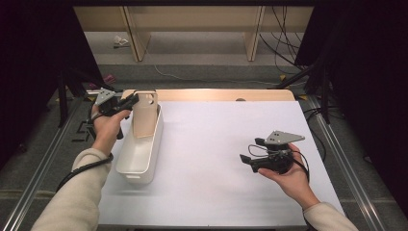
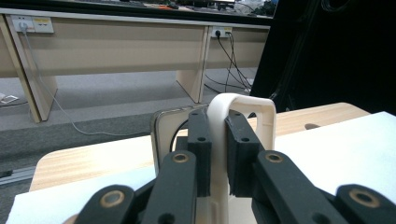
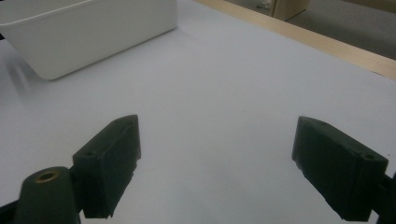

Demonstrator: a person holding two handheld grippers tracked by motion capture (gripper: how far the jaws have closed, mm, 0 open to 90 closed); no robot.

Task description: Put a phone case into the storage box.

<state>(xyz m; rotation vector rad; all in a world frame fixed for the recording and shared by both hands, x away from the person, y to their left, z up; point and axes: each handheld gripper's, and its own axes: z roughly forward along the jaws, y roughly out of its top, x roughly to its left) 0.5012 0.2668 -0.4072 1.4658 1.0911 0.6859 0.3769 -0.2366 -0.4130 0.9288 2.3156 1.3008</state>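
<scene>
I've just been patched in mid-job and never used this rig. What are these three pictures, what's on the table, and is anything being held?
No robot arm here: a person holds a two-jaw tool in each hand. The high view looks down from above the person's side; the other two views come from cameras riding on each tool. On the white table lies a long white bin. The left tool is shut on the handle end of a pale cutting board, which stands tilted in the bin. The right tool is open and holds nothing, over bare table.
</scene>
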